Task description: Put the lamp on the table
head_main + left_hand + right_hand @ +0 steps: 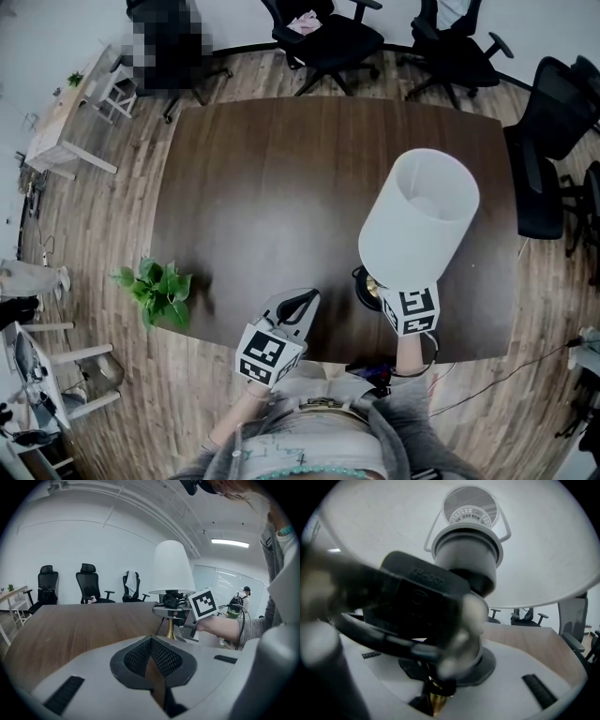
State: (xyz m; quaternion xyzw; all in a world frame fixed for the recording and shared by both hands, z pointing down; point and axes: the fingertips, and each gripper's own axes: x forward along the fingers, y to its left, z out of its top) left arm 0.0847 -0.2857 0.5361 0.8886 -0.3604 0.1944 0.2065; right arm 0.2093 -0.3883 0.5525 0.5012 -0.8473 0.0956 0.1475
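Observation:
The lamp has a white drum shade [419,220] and a brass stem, and it leans over the near right part of the dark wooden table [281,178]. My right gripper [382,293] is shut on the brass stem [435,702] just under the socket, with the black plug and cord bunched in front of its camera. The dark round base [362,285] is low over the table's front edge; whether it touches I cannot tell. My left gripper [302,305] hovers to the lamp's left, shut and empty. The left gripper view shows the shade [172,566] and stem [171,629] ahead on the right.
A small potted plant [155,289] stands at the table's near left edge. Black office chairs [328,37] line the far side, and more chairs [553,141] are on the right. A cable [506,375] runs across the floor at the right. A white desk [66,117] is at far left.

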